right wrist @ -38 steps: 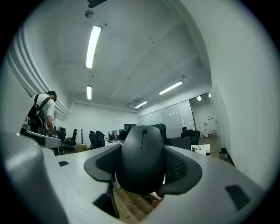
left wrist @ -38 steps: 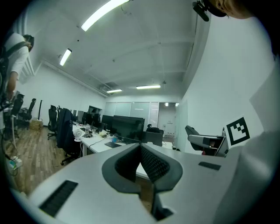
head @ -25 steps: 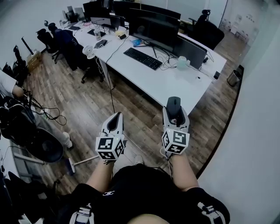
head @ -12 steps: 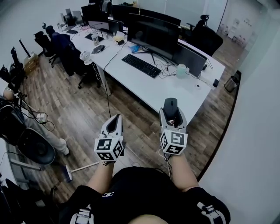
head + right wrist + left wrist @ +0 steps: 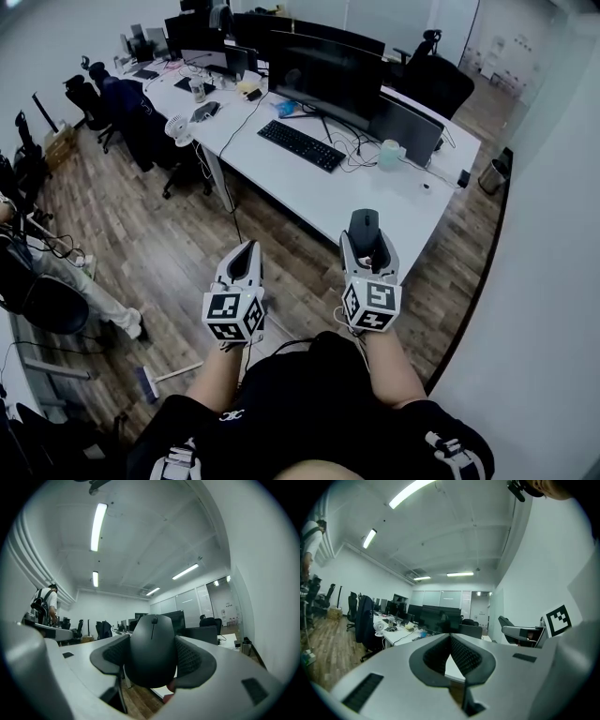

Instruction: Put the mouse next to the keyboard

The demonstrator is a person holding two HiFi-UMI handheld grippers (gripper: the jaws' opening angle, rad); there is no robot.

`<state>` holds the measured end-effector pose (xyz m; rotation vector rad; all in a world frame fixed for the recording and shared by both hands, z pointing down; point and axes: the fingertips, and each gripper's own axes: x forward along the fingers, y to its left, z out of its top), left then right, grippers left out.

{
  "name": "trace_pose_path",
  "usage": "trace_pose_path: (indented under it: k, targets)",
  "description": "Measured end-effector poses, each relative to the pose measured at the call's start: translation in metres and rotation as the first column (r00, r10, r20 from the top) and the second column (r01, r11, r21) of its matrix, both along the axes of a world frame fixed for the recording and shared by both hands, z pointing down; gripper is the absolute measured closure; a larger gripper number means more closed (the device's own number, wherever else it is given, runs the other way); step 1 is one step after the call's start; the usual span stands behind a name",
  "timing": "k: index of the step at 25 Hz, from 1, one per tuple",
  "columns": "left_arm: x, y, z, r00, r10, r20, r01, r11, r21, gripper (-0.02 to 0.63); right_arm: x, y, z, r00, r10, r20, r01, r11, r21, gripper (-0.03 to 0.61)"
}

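Note:
A black mouse sits between the jaws of my right gripper, which is shut on it and held in the air short of the white desk's near edge. The black keyboard lies on that desk in front of a wide dark monitor. My left gripper hangs over the wooden floor to the left, its jaws shut with nothing between them.
Cables and a pale green cup lie right of the keyboard. A laptop stands behind the cup. Office chairs line the desk's left side. A bin stands at the desk's far right end. A white wall runs along my right.
The desk has come slightly nearer and lower in the head view as I walk toward it. Both grippers keep their pose, the mouse still held.

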<state>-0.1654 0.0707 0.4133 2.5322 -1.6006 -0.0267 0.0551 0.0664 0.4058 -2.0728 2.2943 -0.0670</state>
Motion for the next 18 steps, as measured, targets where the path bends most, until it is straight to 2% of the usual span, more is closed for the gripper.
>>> trace_pose_path:
  k: [10, 18]
  targets:
    - [-0.010, -0.047, 0.021, 0.999, -0.022, 0.048, 0.022, 1.000, -0.003, 0.601, 0.004, -0.055, 0.016, 0.999, 0.015, 0.030, -0.015, 1.000, 0.002, 0.264]
    - [-0.008, -0.118, 0.028, 0.996, -0.007, 0.086, 0.008, 1.000, -0.008, 0.601, 0.009, -0.132, 0.026, 0.998, 0.036, 0.044, -0.036, 0.999, -0.007, 0.264]
